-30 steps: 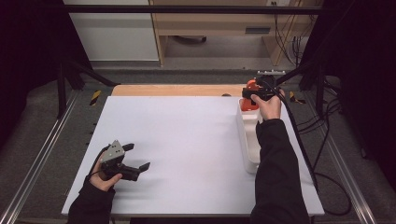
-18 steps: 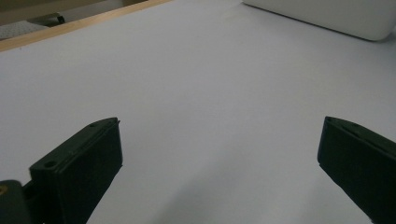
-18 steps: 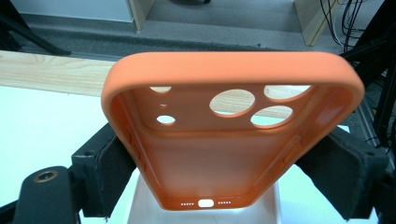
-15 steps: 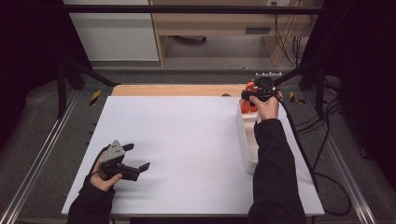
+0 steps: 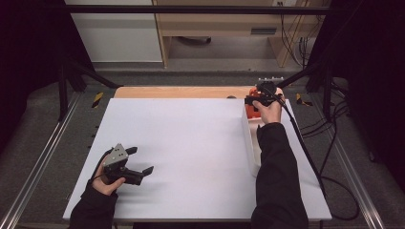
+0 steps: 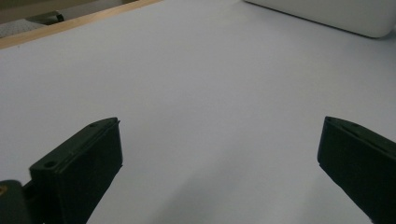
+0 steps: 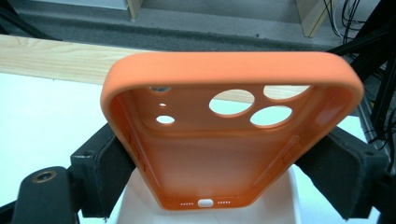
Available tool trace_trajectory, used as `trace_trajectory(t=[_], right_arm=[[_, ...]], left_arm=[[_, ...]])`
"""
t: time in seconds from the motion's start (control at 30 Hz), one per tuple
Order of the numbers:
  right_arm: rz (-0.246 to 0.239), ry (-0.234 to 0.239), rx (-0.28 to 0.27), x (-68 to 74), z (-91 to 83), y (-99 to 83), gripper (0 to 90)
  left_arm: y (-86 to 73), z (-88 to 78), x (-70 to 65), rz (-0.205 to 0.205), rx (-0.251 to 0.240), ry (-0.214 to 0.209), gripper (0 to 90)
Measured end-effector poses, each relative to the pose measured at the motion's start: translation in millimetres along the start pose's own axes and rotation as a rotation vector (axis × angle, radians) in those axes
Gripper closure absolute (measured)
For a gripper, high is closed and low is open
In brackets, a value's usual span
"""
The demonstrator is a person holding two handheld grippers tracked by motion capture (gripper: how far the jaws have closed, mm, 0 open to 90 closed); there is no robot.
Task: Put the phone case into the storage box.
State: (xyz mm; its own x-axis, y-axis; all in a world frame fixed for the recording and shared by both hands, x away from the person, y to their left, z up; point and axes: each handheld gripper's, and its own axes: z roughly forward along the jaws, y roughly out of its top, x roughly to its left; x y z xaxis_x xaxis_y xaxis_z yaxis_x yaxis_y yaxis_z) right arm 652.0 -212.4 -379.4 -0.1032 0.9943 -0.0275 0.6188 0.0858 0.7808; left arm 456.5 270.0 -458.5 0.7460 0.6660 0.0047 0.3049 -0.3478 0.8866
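The right tool (image 7: 219, 163) is pinching an orange phone case (image 7: 229, 135) by its 2 long sides, the open inside facing the camera and the lens cut-outs at the far end. In the high view it hangs at the far right of the counter (image 5: 191, 143), over the far end of a long white tray (image 5: 250, 143) that runs along the counter's right edge. So the pick-up looks done; what is left, I would judge, is carrying the case off or setting it down, and I cannot tell which is meant. The tray's inside is mostly hidden by the person's sleeve (image 5: 277, 176), so I cannot say what else lies in it. The left tool (image 5: 136, 164) rests on the near left of the counter with its jaws spread wide and nothing between them.
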Motion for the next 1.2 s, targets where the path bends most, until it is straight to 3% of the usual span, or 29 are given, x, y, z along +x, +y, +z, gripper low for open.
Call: trace_trajectory(t=[0.47,1.2], right_arm=[[-0.009,-0.014,0.011,2.6,12.0,-6.7,15.2],[-0.003,-0.009,0.007,-0.9,16.7,-11.1,13.9]], left_arm=[[-0.7,0.4,0.2,0.000,0.001,-0.001,0.0],[-1.1,1.1,0.1,0.001,0.006,-0.002,0.0]])
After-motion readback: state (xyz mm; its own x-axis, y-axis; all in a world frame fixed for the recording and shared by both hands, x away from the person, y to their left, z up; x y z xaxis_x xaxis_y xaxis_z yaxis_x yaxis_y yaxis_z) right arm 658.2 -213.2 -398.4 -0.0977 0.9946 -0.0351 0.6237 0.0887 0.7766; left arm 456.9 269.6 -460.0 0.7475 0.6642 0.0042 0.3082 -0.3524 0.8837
